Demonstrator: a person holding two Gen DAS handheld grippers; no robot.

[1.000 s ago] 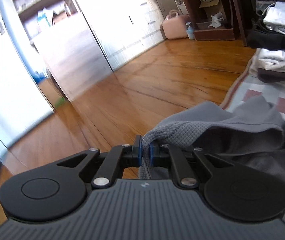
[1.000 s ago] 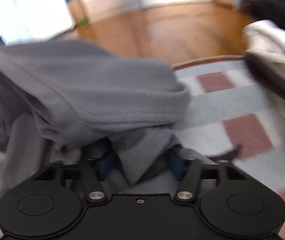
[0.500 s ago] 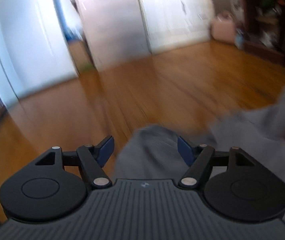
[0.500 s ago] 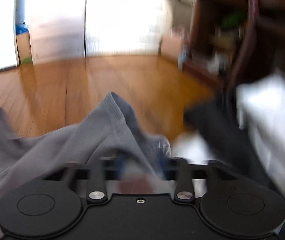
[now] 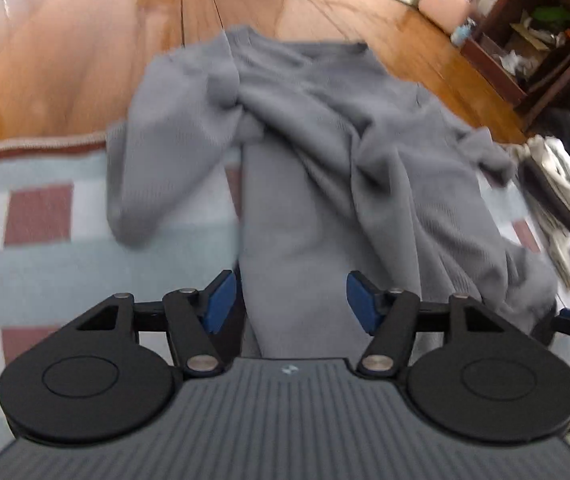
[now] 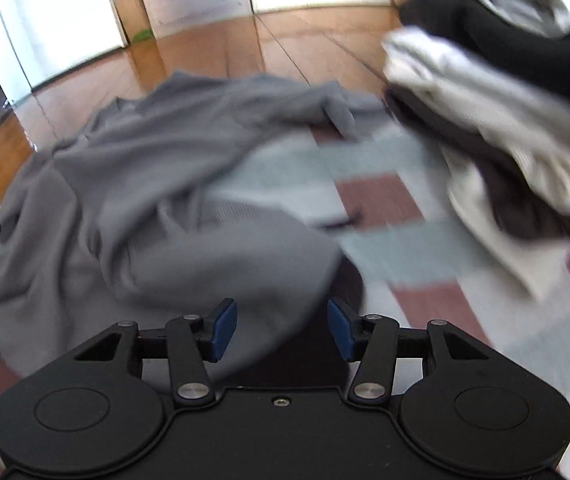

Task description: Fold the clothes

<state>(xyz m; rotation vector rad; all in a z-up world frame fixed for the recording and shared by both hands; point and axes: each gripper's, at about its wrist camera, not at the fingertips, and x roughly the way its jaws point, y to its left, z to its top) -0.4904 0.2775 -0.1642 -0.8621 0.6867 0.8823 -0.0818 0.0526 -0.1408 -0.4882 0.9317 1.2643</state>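
Observation:
A grey knit garment [image 5: 325, 140] lies rumpled on a checked rug [image 5: 45, 248], its far part reaching onto the wooden floor. My left gripper [image 5: 291, 298] points down at its near end. Its jaws are closing, a strip of the cloth lies between the blue pads [image 5: 221, 300], and they do not press on it. In the right wrist view the same garment [image 6: 145, 184] spreads to the left. My right gripper [image 6: 281, 328] stands open over its near edge, with cloth under the gap and nothing gripped.
A pile of folded white, grey and black clothes [image 6: 485, 100] sits on the rug [image 6: 385, 208] to the right, close to the garment. A dark wooden shelf unit [image 5: 545, 40] and a pink case [image 5: 445, 4] stand at the far right on the wooden floor [image 5: 65, 40].
Both grippers were shut on the grey garment and have let it go. It now lies on the rug. The left gripper has dipped down and rolled; the right has swung sideways.

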